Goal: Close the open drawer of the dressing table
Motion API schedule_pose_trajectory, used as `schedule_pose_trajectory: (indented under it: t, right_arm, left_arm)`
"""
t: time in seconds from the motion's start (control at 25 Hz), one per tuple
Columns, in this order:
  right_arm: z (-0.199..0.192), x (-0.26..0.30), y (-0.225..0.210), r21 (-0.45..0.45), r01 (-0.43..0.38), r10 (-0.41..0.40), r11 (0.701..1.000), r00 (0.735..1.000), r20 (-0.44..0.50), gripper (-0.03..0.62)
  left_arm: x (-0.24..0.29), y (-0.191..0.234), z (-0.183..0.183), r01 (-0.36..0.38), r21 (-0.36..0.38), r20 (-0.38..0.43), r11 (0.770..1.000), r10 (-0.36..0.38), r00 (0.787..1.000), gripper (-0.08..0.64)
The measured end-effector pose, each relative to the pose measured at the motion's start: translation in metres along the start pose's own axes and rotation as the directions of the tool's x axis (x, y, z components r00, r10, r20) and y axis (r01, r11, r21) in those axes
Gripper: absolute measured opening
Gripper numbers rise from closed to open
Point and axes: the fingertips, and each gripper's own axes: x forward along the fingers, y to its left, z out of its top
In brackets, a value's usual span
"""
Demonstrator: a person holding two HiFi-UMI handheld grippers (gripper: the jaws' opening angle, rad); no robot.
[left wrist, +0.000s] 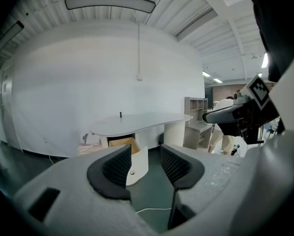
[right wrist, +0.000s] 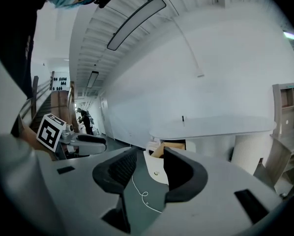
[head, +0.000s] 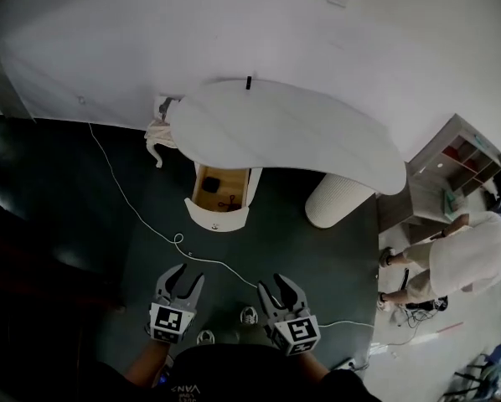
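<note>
Head view: drawer (head: 221, 193) open under the table (head: 317, 136), well ahead of left hand-held gripper (head: 191, 273) and right hand-held gripper (head: 271, 281). Left gripper view: jaws partly apart, empty, drawer front dead ahead. Right gripper view: jaws wider, empty. Danger: an off-centre shove could jam it; cable (head: 178, 239) lies between

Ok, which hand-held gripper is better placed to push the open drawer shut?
Left, marginally: the left hand-held gripper sits nearer the white curved drawer front than the right hand-held gripper; both are open, empty and well short.
</note>
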Motion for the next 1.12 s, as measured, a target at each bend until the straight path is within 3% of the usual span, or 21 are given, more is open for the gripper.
schedule_pose_trajectory:
  t: [0.28, 0.52, 0.88, 1.12]
  right_arm:
    - [0.009, 0.029, -0.053, -0.046, -0.11, 0.109, 0.993, 0.993, -0.036, 0.16]
    - [0.005, 0.054, -0.083, -0.066, -0.159, 0.155, 0.985, 0.986, -0.063, 0.16]
    - [0.005, 0.103, -0.083, -0.043, -0.176, 0.173, 0.983, 0.983, -0.066, 0.176]
    - [-0.005, 0.137, -0.083, -0.001, -0.134, 0.134, 0.991, 0.988, -0.074, 0.178]
  left_arm:
    - [0.054, -0.006, 0.005, -0.086, -0.041, -0.015, 0.995, 0.086, 0.996, 0.179]
    - [0.093, -0.002, -0.002, -0.117, -0.054, -0.042, 0.992, 0.115, 0.993, 0.179]
    - [0.144, 0.028, -0.031, -0.081, -0.074, -0.09, 0.994, 0.074, 0.993, 0.179]
    - [0.176, 0.044, -0.063, -0.028, -0.088, -0.137, 0.996, 0.016, 0.991, 0.179]
